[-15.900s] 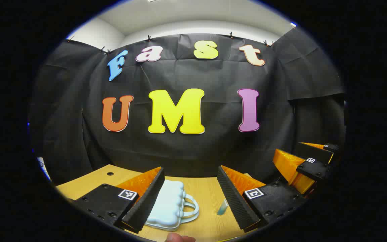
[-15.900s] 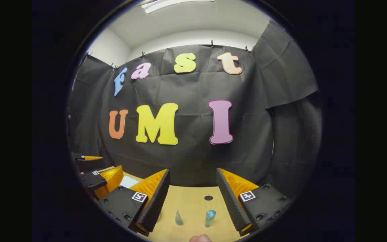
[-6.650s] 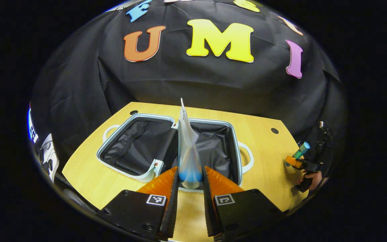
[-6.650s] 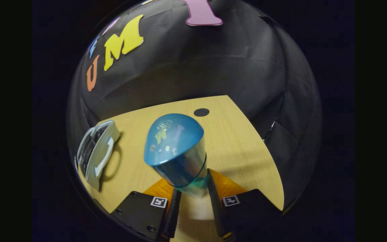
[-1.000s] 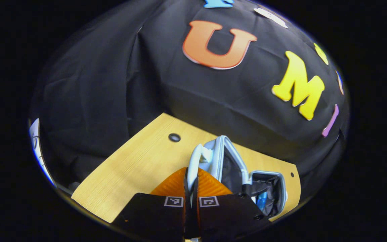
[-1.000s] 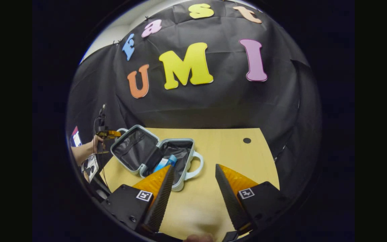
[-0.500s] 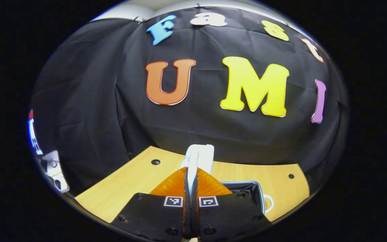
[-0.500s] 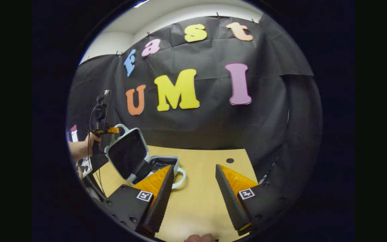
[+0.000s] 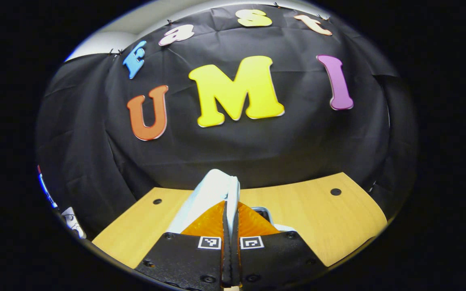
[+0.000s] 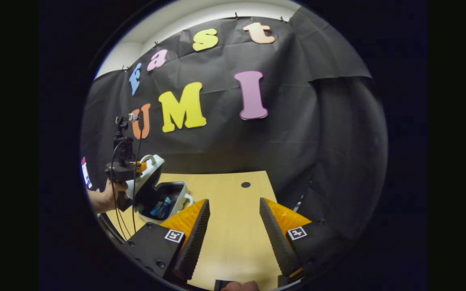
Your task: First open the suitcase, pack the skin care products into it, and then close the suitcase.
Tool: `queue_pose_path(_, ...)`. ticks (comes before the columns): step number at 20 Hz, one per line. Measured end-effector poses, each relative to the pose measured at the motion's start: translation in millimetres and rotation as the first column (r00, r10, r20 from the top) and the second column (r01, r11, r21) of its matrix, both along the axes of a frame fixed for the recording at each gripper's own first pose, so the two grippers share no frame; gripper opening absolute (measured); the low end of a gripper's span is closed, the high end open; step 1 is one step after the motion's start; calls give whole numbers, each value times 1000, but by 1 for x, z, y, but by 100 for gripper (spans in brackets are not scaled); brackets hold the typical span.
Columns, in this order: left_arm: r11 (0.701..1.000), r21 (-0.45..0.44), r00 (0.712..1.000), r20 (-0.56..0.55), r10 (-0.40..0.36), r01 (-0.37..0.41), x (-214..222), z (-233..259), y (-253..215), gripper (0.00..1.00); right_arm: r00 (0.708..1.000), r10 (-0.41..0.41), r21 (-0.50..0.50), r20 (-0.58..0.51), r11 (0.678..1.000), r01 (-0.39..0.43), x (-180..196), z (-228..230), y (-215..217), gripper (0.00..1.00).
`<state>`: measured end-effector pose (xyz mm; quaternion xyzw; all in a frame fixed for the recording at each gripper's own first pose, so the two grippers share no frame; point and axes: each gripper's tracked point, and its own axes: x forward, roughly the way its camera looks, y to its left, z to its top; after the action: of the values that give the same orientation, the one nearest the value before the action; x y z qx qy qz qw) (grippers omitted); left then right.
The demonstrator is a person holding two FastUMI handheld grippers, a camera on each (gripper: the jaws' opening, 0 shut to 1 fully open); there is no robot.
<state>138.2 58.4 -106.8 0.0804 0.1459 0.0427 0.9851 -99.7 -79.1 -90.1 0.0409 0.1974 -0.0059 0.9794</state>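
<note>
My left gripper (image 9: 230,210) is shut on the pale blue suitcase lid (image 9: 210,192), which rises edge-on between its fingers. In the right gripper view the small suitcase (image 10: 164,204) sits at the table's left, its lid (image 10: 151,169) tilted halfway down over the base. The left gripper (image 10: 135,166), held by a hand (image 10: 105,200), grips the lid's top by the handle. Blue skin care products (image 10: 161,209) lie inside the dark lining. My right gripper (image 10: 231,216) hovers open over bare table to the suitcase's right, holding nothing.
The wooden table (image 10: 233,194) has a small round hole (image 10: 246,184) near its back edge, and the same hole (image 9: 335,191) appears at the right in the left gripper view. Black cloth walls close the booth behind and at the sides.
The left gripper has swung the lid from near upright further over the base. The right gripper stayed open and turned slightly right, so the suitcase sits further left in its view.
</note>
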Motion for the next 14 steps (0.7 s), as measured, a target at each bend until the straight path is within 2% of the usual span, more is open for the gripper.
queue_pose_path(6, 998, 0, 993, -97, -64, 64, 19, -72, -54, 3, 997, -42, -48, -62, 998, 39, -11, -10, -38, 75)
queue_pose_path(8, 998, -3, 990, -128, -66, 66, 25, -93, -63, 3, 996, -39, -63, -74, 997, 35, -11, -10, -44, 75)
queue_pose_path(9, 998, 3, 987, -144, -65, 66, 26, -99, -67, 3, 996, -39, -67, -78, 997, 34, -11, -11, -47, 70)
queue_pose_path(10, 998, 11, 985, -160, -63, 66, 26, -109, -70, 3, 996, -41, -65, -79, 997, 36, -10, -11, -49, 75)
queue_pose_path(14, 997, 52, 979, -201, -45, 57, 23, -132, -79, 3, 995, -37, -61, -94, 998, 31, -10, -16, -50, 74)
